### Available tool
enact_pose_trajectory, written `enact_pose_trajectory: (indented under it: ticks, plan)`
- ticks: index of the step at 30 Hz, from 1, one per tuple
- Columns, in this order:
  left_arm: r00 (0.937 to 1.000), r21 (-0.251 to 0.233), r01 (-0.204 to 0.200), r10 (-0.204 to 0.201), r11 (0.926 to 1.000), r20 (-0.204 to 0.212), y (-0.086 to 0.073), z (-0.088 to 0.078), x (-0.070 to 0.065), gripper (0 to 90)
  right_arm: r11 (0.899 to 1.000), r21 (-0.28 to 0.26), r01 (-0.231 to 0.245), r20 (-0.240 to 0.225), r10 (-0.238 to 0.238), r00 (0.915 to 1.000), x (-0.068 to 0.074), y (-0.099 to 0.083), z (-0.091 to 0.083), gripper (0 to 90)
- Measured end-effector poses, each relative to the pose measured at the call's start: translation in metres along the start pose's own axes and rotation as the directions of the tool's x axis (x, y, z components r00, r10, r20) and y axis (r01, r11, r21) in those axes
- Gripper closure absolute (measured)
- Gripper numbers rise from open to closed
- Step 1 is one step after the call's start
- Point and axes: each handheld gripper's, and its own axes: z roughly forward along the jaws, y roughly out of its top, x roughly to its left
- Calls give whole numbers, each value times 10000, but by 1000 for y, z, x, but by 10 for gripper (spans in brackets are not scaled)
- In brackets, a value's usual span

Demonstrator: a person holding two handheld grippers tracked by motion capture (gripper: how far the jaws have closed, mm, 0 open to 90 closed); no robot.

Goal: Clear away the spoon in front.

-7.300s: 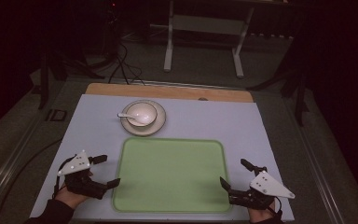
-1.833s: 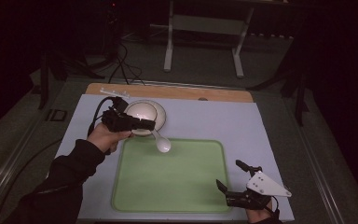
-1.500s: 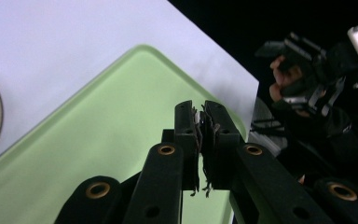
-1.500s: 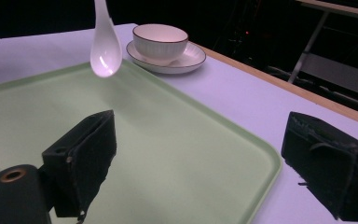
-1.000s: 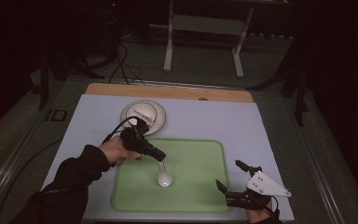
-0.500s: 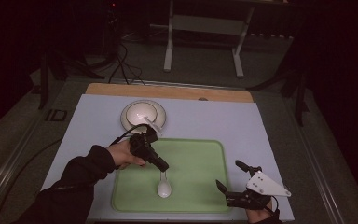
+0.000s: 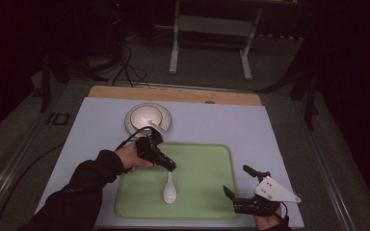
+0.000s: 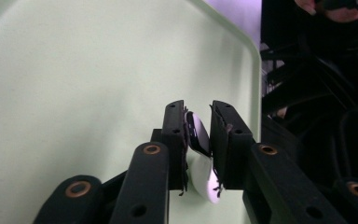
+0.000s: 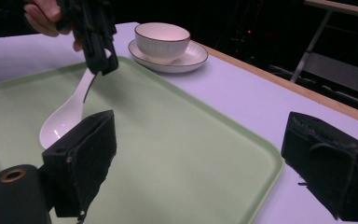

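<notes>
A white ceramic spoon [image 7: 169, 192] lies with its bowl on the green tray [image 7: 202, 163], its handle slanting up. My left gripper [image 7: 171, 167] points down over the tray's left half. Its jaws have just been opening, and the spoon's handle [image 8: 196, 135] still stands between them, with a slit of free space beside it. From the right gripper view, the left gripper [image 9: 100, 60] hangs above the spoon [image 9: 60, 123]. My right gripper [image 7: 236, 179] rests open at the tray's front right corner, with nothing between its jaws.
A white bowl [image 7: 144, 115] on a saucer [image 7: 166, 122] stands beyond the tray, at the back left of the pale mat. A wooden strip [image 7: 221, 96] runs along the table's far edge. The tray's right half [image 9: 168, 154] is bare.
My left gripper carried the spoon from the bowl down onto the tray, and the spoon's bowl now rests on it. The right gripper has not moved.
</notes>
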Motion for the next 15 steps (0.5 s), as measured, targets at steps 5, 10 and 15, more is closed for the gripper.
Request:
enact_pose_trajectory:
  ticks: [5,10,15]
  plan:
    - [9998,-544,-148,142,9984,-113,-6,5,9,720,10000,13,21,-24,-21,10000,0,0,0,103]
    - [9996,-1033,41,-69,9946,-262,-15,11,21,684,10000,44,-49,-134,49,9999,0,0,1,103]
    - [9988,-1283,59,-122,9917,-481,-20,17,29,645,10000,38,-64,-146,64,9999,0,0,1,103]
